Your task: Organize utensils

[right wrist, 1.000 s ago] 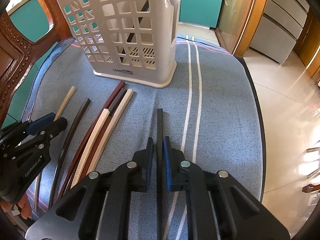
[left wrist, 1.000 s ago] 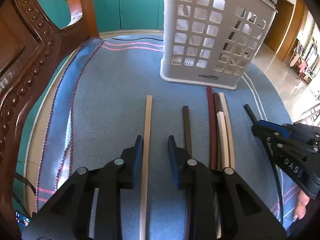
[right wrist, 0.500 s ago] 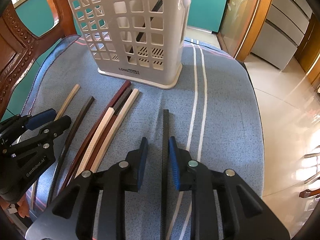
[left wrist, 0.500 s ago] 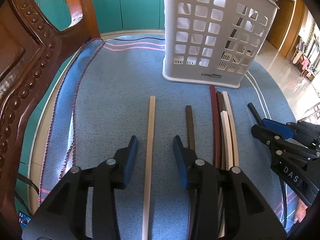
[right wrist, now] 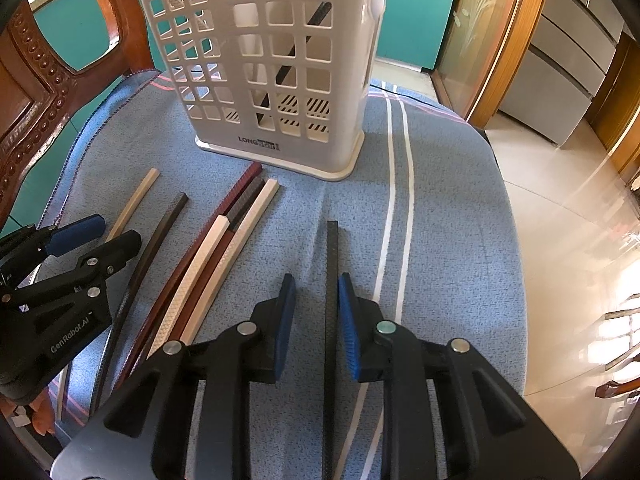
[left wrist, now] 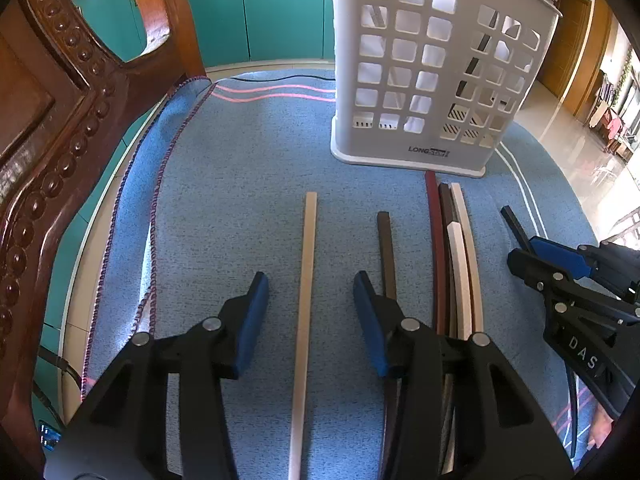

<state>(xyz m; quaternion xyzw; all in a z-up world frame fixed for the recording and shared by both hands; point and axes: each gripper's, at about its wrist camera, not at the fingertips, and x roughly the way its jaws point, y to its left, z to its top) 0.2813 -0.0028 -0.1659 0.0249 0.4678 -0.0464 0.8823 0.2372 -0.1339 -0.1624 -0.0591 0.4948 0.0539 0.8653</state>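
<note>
- The left gripper [left wrist: 308,296] is opening, its jaws straddling the beige chopstick [left wrist: 305,280] without touching it.
- The right gripper [right wrist: 316,312] is hanging slightly open around the black chopstick [right wrist: 331,280], lying on the blue cloth [right wrist: 448,240] near the white basket [right wrist: 280,80].

Blue cloth [left wrist: 240,168] with pink and white stripes covers the tabletop. Carved wooden chair [left wrist: 52,128] at its left edge (glossy, beaded trim). Teal cabinets [left wrist: 272,8] behind.

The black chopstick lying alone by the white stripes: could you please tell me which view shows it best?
The right wrist view: the black chopstick runs full length between the open right tongs. The left wrist view shows only its tip beyond those tongs.
</note>
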